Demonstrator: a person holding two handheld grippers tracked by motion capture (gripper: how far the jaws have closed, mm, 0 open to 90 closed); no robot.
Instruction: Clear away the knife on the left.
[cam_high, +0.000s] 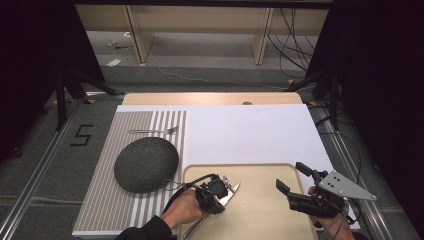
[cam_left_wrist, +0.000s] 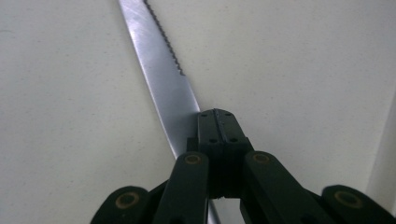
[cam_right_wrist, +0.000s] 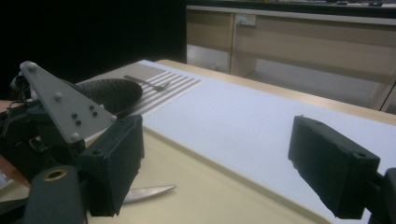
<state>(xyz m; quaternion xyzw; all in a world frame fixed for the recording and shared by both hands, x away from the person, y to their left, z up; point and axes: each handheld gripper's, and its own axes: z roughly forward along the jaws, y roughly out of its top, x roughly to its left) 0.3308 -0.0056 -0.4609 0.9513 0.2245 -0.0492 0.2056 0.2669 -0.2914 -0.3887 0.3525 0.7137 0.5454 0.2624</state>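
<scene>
High view looking forward and down over beige tray (cam_high: 260, 172) from person's side. Left gripper view riding very close above tray (cam_left_wrist: 70, 140), facing down along knife (cam_left_wrist: 163, 79) blade. Right gripper view (cam_right_wrist: 215, 158) sitting low at tray's edge, facing across it (knife tip (cam_right_wrist: 154, 190) shared with both others).

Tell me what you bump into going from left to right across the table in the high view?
Striped mat → dark round plate → left gripper, shut on a knife → tan tray → right gripper, jaws open.
</scene>
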